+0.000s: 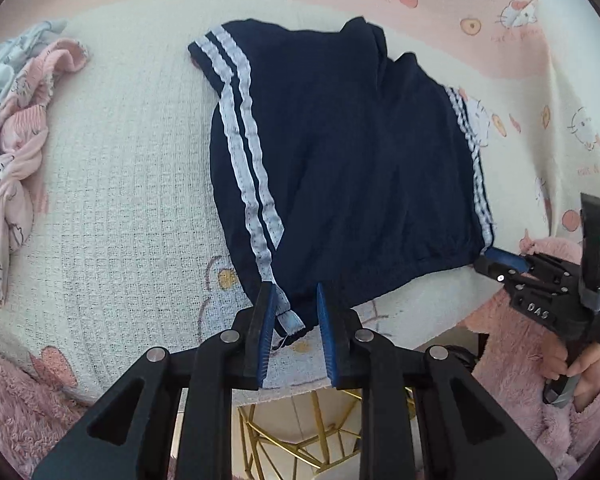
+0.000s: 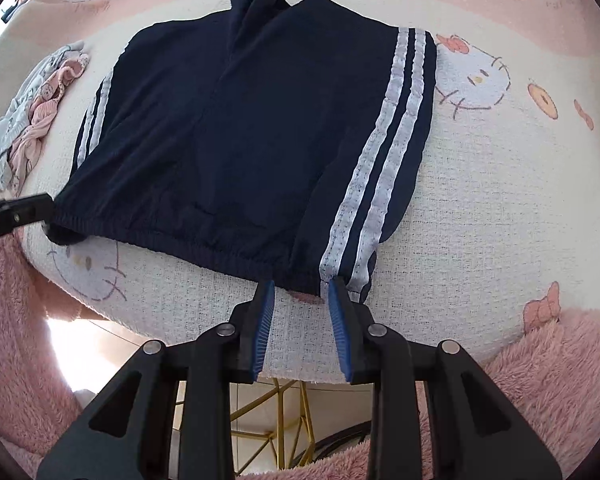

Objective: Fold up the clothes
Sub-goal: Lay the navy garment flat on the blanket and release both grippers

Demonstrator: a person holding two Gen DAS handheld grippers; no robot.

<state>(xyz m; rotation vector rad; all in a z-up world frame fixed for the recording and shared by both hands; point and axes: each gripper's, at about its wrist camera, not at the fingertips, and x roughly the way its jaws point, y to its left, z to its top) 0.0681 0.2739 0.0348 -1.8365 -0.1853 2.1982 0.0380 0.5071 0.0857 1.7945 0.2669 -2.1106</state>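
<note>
Navy shorts lie spread flat on the blanket-covered surface, waistband toward me at the near edge, legs away. My read: laying-out is done and the fold itself hasn't started.

Left claw and right claw each sit at a waistband corner, jaws parted with fabric between them, pads not pressing, so neither is gripping.

Next I'd need to close both on the waistband together, then lift evenly and carry it over toward the leg hems.

Left view alone shows my hand on the right tool and the clothes pile up close; right view shows the far-side stripes in full.
</note>
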